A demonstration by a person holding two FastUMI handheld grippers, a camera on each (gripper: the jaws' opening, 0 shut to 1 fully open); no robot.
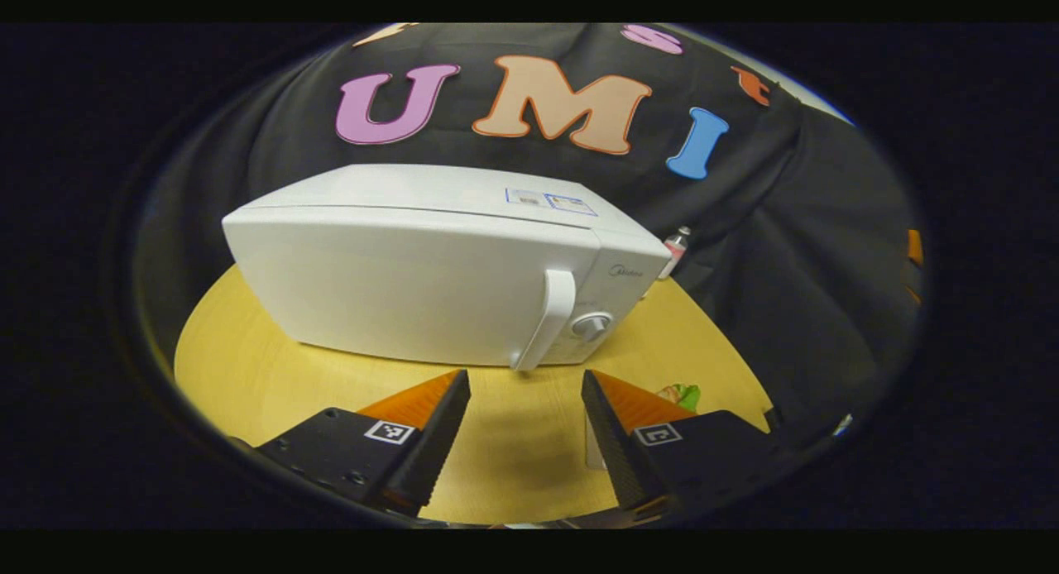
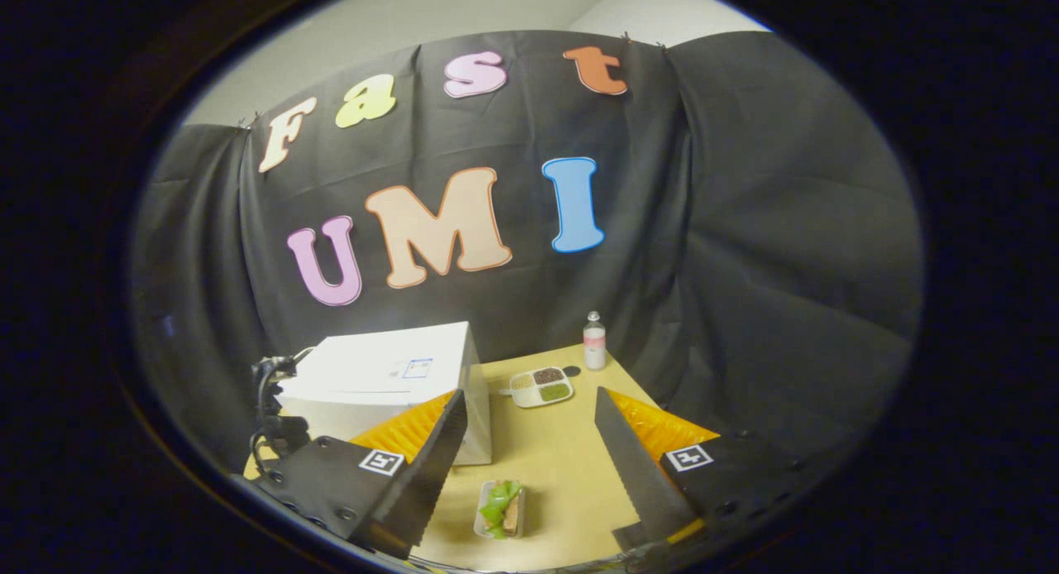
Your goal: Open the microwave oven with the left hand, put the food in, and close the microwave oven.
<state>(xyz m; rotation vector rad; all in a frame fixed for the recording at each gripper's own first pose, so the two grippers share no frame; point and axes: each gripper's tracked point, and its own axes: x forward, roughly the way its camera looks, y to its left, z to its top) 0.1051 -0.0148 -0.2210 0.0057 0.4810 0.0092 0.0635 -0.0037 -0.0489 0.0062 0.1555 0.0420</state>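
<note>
- The microwave oven point(image 1: 430, 268) stands shut on the wooden table point(image 1: 248, 375), its door handle point(image 1: 550, 318) just ahead of the left gripper point(image 1: 525, 392), whose jaws are wide and empty.
- Hook one finger behind the handle and pull outward gently.
- The right gripper point(image 2: 529, 442), also wide and empty, hovers above the food tray point(image 2: 500, 508) lying beside the oven.

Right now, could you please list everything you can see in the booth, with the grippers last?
Microwave oven: one, white, door shut, on the table's left.
Handle: one, white, upright on the door, beside the dial.
Dial: one, white, control panel.
Food tray: one, pale with green leaves, table front, between the right gripper's fingers in its view.
Sectioned plate: one, white, table back.
Bottle: one, pale, back edge.
Table: one, yellow wood.
Left gripper: black and orange, open.
Right gripper: black and orange, open.
</note>
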